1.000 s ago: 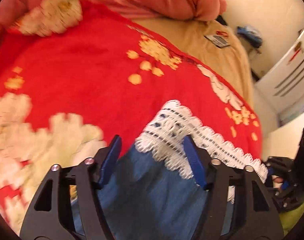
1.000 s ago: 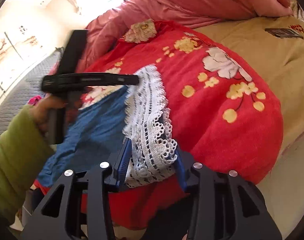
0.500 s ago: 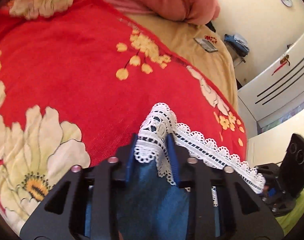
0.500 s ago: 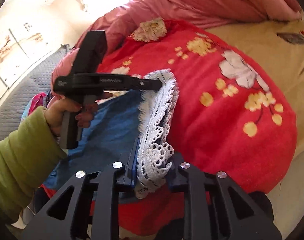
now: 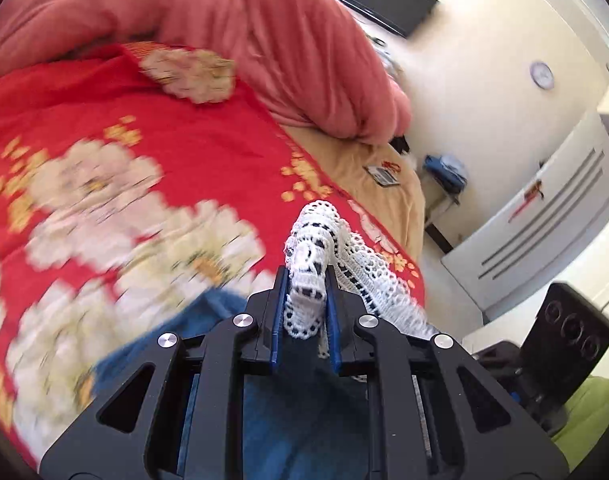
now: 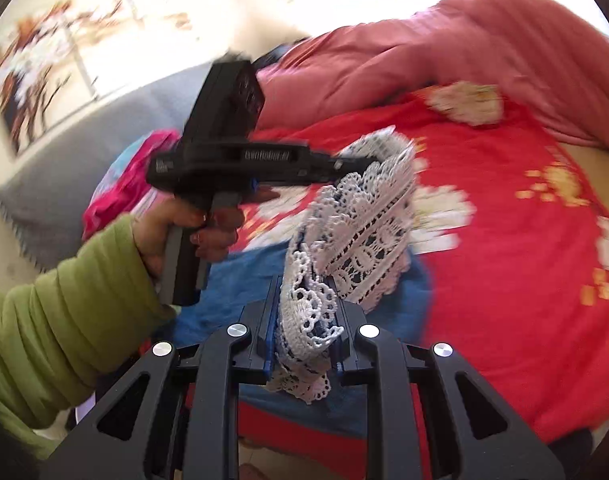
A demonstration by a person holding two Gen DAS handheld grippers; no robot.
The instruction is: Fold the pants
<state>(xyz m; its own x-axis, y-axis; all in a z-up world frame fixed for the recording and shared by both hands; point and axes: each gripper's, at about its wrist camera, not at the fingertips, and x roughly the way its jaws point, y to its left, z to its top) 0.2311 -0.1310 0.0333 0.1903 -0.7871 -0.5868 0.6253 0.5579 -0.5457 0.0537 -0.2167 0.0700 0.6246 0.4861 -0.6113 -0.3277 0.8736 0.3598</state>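
both grippers, left gripper [image 5: 304, 320] and right gripper [image 6: 304, 332], are clamped on the white lace hem [image 6: 360, 232] of the blue pants [image 6: 240, 280] above the red blanket [image 6: 504, 240]; the left's jaws have just been closing.

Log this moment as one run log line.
left claw: shut on lace hem | right claw: shut on lace hem | pants: partly lifted off red blanket

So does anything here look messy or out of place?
Nothing is spilled or damaged. The pants' lace hem is bunched where the left gripper and right gripper pinch it, and a pink quilt lies heaped behind.
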